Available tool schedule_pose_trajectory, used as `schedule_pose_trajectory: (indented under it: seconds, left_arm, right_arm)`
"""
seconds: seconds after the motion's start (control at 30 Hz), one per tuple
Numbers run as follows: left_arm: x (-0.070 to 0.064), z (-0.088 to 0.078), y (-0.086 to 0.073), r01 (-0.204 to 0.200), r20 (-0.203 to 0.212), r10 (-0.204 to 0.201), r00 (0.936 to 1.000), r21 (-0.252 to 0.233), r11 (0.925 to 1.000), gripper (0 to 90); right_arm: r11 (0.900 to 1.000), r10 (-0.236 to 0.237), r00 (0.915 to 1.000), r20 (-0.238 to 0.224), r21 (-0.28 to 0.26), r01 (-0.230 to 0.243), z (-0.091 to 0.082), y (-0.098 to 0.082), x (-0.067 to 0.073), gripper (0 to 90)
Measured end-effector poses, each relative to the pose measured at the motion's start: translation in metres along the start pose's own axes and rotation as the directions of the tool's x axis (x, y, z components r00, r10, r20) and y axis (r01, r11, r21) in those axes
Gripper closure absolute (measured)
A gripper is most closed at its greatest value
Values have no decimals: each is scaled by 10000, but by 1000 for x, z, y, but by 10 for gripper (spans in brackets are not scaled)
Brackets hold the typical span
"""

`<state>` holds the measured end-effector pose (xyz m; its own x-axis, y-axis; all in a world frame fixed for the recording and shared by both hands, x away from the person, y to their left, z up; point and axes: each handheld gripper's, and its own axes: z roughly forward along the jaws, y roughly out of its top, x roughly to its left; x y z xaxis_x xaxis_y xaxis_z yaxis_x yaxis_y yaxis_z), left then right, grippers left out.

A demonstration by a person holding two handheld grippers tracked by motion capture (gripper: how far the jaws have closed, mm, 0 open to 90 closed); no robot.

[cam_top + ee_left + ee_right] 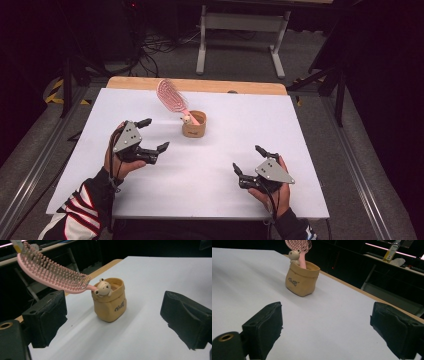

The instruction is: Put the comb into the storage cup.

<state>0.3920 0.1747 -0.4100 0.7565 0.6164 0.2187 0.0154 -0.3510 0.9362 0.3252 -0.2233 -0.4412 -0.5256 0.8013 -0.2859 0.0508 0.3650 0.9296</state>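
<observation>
One white table [210,185] takes up the middle of the high view, its wooden far edge a thin strip along the top and grey floor showing on both sides. On it stands one tan holder [194,125] shaped like a small sack, just above and left of the frame's centre, well in from every edge of the table. One pink hairbrush [171,95] stands handle-down in the holder and leans toward the upper left, its bristled head hanging out past the holder's rim over bare table. One small bear figure [103,288] sits on the holder's rim beside the brush handle. Two grippers are in play. The left gripper [152,135] sits at the lower left of the holder, near it but apart, jaws spread wide with nothing between them; in the left gripper view the holder stands in the gap ahead, untouched. The right gripper [248,159] rests at the lower right of the frame, well apart from the holder, jaws likewise spread and empty. Bare white surface lies open between both grippers and all around the holder.
</observation>
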Motion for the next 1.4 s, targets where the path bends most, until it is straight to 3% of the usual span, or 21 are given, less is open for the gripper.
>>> schedule_pose_trajectory:
  seconds: [0.67, 1.17, 1.23, 1.4]
  left_arm:
    - [-21, -14, 4, -510, 581, 524, 9969, -247, 9984, 81]
    - [-27, -26, -1, -788, 640, 793, 9948, -104, 9968, 79]
    - [-27, -27, -2, -673, 706, 678, 9952, -95, 9977, 76]
    - [-27, -30, -6, -812, 574, 808, 9951, 39, 9967, 74]
  right_arm:
    - [9998, -203, 9997, -100, -41, 203, -1, 2, 4, 105]
    - [9995, -306, 9994, -154, -96, 305, -2, 4, 7, 104]
    - [9995, -300, 9994, -166, -106, 299, -2, 4, 7, 104]
    - [9993, -341, 9992, -205, -130, 339, -1, 4, 8, 104]
